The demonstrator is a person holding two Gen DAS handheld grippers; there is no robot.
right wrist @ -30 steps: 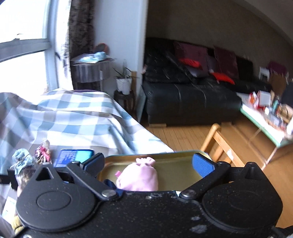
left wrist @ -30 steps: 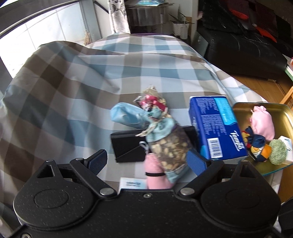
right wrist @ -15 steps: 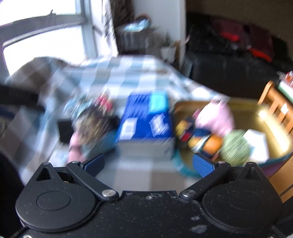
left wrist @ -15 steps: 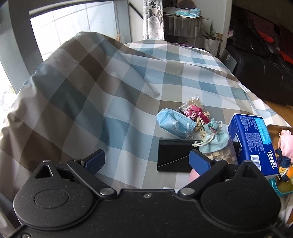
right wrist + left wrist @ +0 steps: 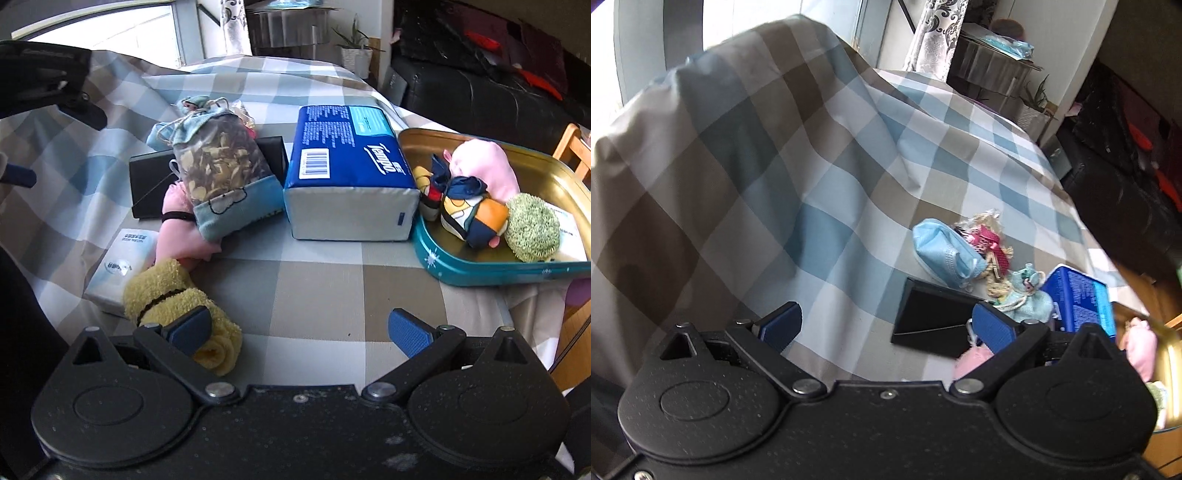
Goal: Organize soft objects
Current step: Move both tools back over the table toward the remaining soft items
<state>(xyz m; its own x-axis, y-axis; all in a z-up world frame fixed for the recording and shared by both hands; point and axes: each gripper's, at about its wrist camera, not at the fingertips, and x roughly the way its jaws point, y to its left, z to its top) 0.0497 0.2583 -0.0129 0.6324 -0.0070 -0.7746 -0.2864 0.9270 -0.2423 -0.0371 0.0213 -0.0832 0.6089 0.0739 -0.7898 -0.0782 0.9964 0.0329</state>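
Left of the Tempo tissue pack: small white tissue packet, yellow rolled towel, pink cloth, drawstring pouch leaning on a black wallet. Tightly stacked there; likely to topple or drag neighbours if one piece gets pulled. Left gripper released, fingers spread, holding nothing, aimed over bare checked cloth left of the pack. Right gripper also released and empty, left finger just beside the towel. In front of the pack, open cloth for moving. Right of the pack: teal tin with a pink pouch, patterned bundle, green scrubber; appears to overhang the table edge, so a hard push could tip it.
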